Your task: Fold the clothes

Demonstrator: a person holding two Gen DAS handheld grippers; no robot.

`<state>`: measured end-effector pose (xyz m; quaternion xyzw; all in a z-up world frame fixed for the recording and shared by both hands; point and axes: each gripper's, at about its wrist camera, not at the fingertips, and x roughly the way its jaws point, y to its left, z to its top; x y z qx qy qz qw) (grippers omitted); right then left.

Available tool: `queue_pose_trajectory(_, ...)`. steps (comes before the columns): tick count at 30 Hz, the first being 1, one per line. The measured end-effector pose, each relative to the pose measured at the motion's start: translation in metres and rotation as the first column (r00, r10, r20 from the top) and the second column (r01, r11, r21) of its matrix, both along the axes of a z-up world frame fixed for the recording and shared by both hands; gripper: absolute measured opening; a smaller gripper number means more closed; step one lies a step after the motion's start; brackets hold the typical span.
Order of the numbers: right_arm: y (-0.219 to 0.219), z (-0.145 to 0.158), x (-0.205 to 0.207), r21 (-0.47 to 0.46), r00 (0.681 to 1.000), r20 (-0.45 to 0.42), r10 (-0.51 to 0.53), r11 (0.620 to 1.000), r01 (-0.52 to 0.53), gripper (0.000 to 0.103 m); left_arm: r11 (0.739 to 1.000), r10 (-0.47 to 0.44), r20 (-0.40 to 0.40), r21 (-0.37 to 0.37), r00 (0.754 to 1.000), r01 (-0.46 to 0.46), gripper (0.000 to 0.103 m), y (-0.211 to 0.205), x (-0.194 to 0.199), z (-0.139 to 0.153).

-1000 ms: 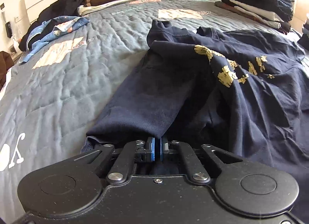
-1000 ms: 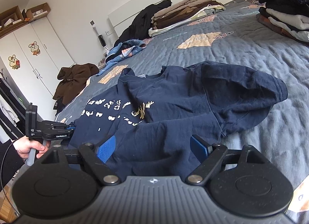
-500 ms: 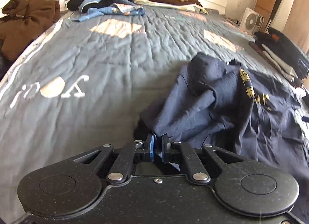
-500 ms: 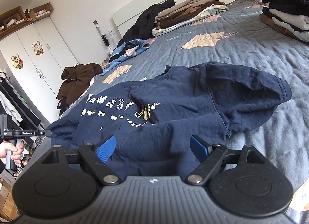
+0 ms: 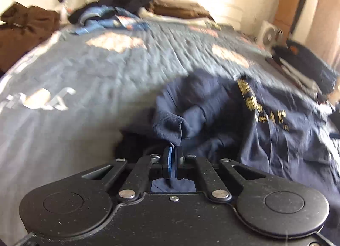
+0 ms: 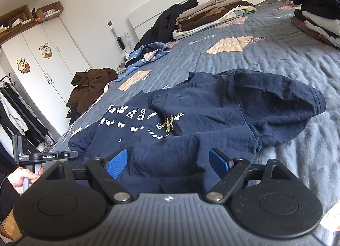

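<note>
A navy T-shirt (image 6: 212, 108) with white and gold print lies rumpled on the grey-blue quilt (image 6: 265, 54), one sleeve puffed up at the right. In the blurred left wrist view, my left gripper (image 5: 173, 154) is closing its jaws, and the blue pads pinch a fold of the T-shirt (image 5: 276, 139) at its near left edge. The right wrist view shows that left gripper (image 6: 70, 155) at the shirt's left corner, with a person's hand (image 6: 23, 179) on its handle. My right gripper (image 6: 167, 161) stands open just above the shirt's near hem, nothing between its pads.
Folded beige and brown clothes (image 6: 212, 16) and a dark stack (image 6: 318, 8) sit at the far side of the bed. A blue garment (image 6: 148, 52) and a brown hoodie (image 6: 91, 84) lie at the left edge. A white wardrobe (image 6: 42, 65) stands beyond.
The left gripper drew the shirt's edge out toward the left side of the bed, flattening the printed front, and its view swung round. The right gripper stayed still.
</note>
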<state>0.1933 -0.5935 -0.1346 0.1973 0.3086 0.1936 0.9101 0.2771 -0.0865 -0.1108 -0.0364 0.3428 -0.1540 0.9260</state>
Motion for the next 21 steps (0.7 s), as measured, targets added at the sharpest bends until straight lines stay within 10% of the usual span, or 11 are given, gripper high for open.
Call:
queue_pose_trajectory(11,-0.004,0.003,0.001,0.017,1.000,0.003,-0.008,1.000,0.008,0.084,0.971,0.210,-0.027,0.125,0.977,-0.205,0.004,0.080,-0.027,0.041)
queue_pose_trajectory(12,-0.004,0.004,0.001,0.017,1.000,0.005,-0.005,1.000,0.005,0.084,0.971,0.211,-0.020,0.117,0.977,-0.207,0.009,0.075,-0.027,0.045)
queue_pose_trajectory(15,-0.004,0.004,0.001,0.022,1.000,0.007,-0.004,1.000,0.004,0.084,0.983,0.136,0.057,0.120,0.989,-0.142,0.071,0.037,-0.021,0.060)
queue_pose_trajectory(21,-0.008,0.000,0.003,0.028,1.000,-0.012,-0.019,0.999,0.020,0.084,0.979,-0.174,0.210,0.138,0.962,0.147,0.077,-0.128,0.055,0.078)
